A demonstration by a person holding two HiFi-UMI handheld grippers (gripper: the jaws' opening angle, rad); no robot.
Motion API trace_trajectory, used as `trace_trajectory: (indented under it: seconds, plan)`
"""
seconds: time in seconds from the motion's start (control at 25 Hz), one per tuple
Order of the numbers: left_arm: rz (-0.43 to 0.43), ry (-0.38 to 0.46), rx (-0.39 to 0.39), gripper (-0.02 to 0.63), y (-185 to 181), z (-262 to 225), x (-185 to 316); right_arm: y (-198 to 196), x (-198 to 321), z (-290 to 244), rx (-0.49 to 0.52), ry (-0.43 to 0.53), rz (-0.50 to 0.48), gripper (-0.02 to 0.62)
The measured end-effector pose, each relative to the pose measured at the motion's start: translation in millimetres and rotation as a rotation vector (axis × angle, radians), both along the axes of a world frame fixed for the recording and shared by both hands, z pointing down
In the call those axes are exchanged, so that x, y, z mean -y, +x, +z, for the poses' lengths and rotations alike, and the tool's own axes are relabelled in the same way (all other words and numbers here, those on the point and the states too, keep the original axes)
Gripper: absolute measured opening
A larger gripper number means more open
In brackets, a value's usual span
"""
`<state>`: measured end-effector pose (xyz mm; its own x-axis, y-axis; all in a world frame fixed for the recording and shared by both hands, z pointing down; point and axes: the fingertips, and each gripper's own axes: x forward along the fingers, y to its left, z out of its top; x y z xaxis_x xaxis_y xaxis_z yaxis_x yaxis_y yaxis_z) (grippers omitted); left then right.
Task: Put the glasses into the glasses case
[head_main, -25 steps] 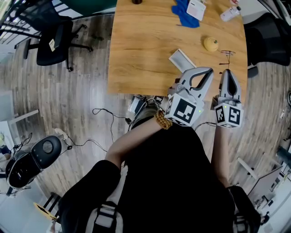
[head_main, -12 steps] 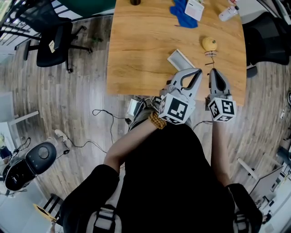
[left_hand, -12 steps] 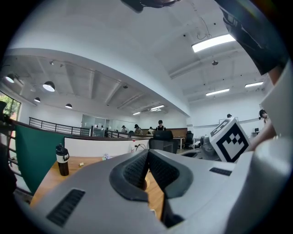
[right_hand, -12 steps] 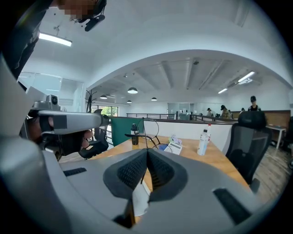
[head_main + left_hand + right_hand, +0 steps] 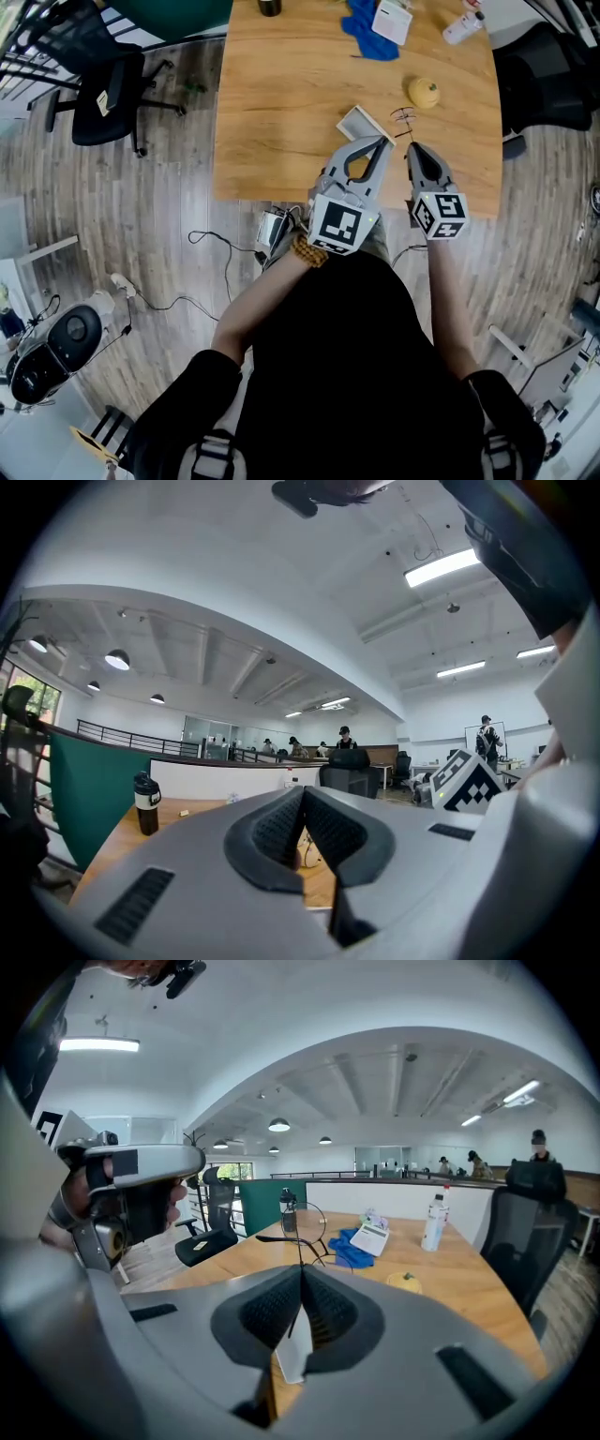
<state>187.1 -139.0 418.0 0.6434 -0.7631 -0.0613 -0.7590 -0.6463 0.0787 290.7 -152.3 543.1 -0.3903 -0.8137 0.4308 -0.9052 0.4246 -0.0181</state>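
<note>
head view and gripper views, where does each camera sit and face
Head view: on the person's head, looking steeply down at the table; torso, arms, left gripper, right gripper.
Left gripper view: rides the left gripper, facing level across the table; own shut jaws below.
Right gripper view: rides the right gripper, tilted down; jaws pinch the glasses.
Shared: both gripper views show the bottle.

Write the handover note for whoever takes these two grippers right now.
Right gripper: shut on the glasses, gripping one temple, holding them above the table.
Left gripper: shut, nothing in it, beside the right one near the table's front edge.
Glasses case: lies on the table just ahead of the left gripper; I cannot tell whether it is open.
Done: glasses picked up.
Left: put the glasses into the case.
</note>
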Motion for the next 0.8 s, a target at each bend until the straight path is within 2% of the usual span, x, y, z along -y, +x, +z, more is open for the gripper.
trace_trajectory:
  seconds: [0.16, 0.28, 0.44, 0.52, 0.64, 0.8]
  plan:
    - [-0.058, -0.008, 0.002, 0.021, -12.9, 1.8, 8.8, -3.6, 0.7, 17.4, -0.011, -0.067, -0.022, 0.012]
    - [-0.080, 0.000, -0.031, 0.021, -19.7, -1.5, 12.0, -10.1, -0.5, 28.5, -0.007, -0.125, -0.047, 0.012]
    - [-0.107, -0.016, -0.024, 0.021, -26.0, 5.0, 13.0, -21.0, -1.0, 44.3, -0.010, -0.183, -0.091, 0.012]
    - [-0.121, -0.026, -0.024, 0.021, -29.0, 8.4, 12.9, -22.2, -2.2, 53.4, 0.014, -0.231, -0.083, 0.012]
    - [-0.143, -0.028, -0.024, 0.021, -36.8, 8.6, 13.6, -24.9, -7.1, 60.8, 0.108, -0.318, -0.041, 0.012]
    - [-0.157, -0.022, -0.024, 0.021, -41.2, 5.7, 16.8, -26.1, -11.8, 62.1, 0.097, -0.363, -0.028, 0.012]
